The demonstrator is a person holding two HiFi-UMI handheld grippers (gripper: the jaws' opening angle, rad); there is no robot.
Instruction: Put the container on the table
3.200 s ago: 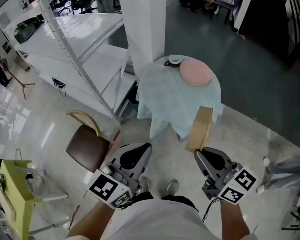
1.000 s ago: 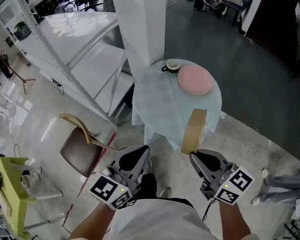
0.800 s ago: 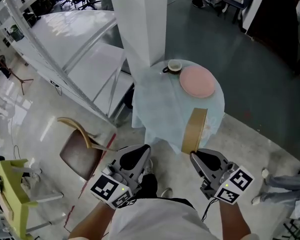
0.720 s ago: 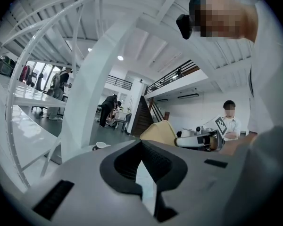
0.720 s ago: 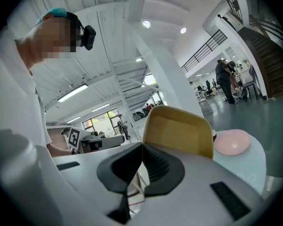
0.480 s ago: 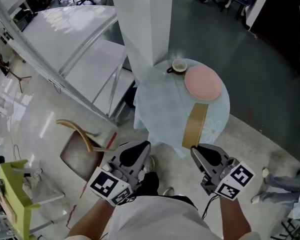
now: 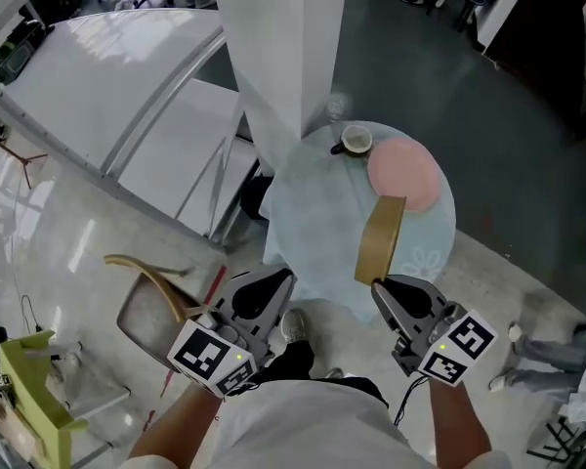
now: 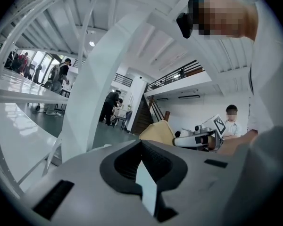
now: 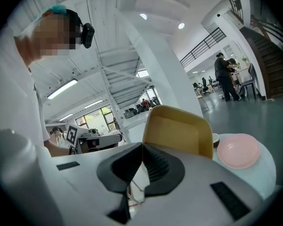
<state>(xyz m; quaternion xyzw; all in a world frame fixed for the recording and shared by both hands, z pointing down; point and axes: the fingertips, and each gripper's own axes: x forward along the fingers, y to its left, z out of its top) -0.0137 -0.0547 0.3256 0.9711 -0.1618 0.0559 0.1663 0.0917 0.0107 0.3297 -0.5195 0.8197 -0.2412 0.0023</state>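
A tan, shallow rectangular container stands on edge above the near rim of the round table, which wears a pale blue cloth. My right gripper is shut on the container's lower rim. In the right gripper view the container rises just beyond the closed jaws of the right gripper. My left gripper hangs beside it over the floor, shut, with nothing held. In the left gripper view the left gripper points level, and the container shows to the right.
A pink plate and a cup sit on the table's far side. A white pillar stands against the table at the back. A brown chair is at the left, and a person's legs are at the right.
The table has come closer under both grippers. The container, still held on edge in the right gripper, now overlaps the table's near rim instead of the floor.
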